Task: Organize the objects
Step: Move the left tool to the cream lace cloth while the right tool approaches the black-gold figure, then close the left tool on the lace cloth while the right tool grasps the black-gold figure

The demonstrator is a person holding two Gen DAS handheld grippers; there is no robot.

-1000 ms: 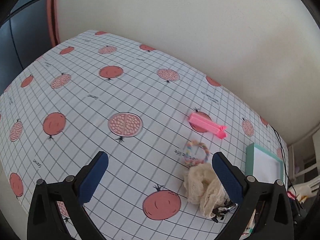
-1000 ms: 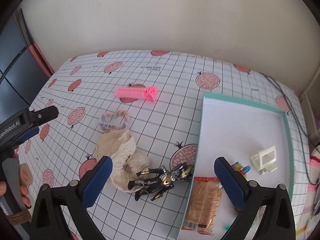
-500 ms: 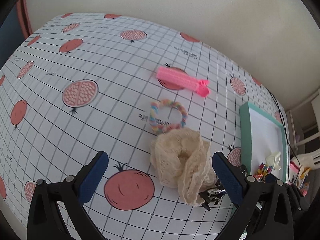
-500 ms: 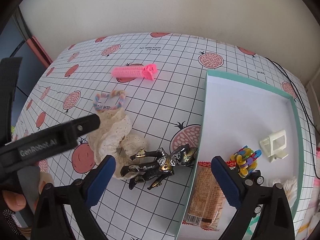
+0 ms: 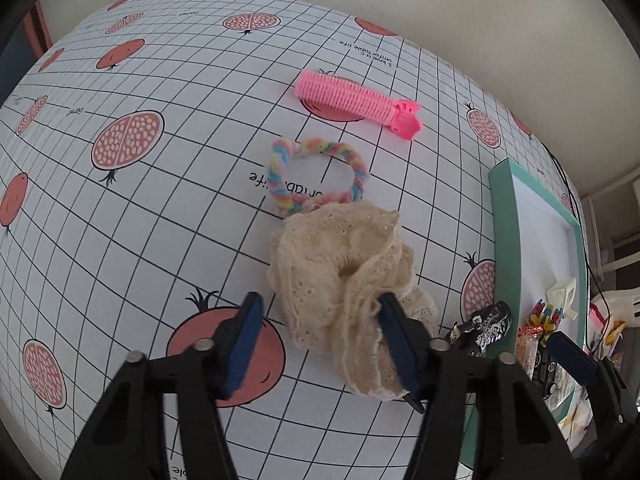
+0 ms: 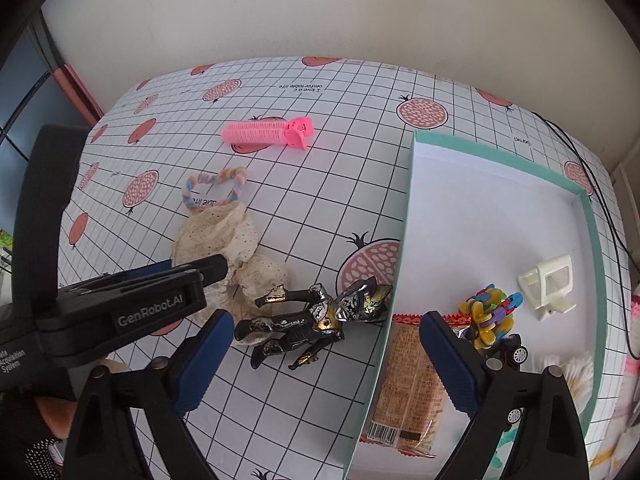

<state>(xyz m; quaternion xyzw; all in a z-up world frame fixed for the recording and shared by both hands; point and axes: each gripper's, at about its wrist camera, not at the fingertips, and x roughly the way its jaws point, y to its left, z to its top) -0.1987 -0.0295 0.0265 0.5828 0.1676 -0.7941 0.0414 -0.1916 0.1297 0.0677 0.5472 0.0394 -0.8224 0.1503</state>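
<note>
While closing, jaws around scrunchie (image 5: 340, 264)

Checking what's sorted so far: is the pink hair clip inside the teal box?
No. The pink hair clip lies on the tablecloth, well apart from the teal box.

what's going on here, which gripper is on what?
Left gripper is down on the cream lace scrunchie, jaws closing around it, not yet clearly pinched. Right gripper hangs open over the black-and-gold figure beside the teal box, holding nothing. The rainbow hair tie and pink hair clip lie on the tablecloth.
</note>
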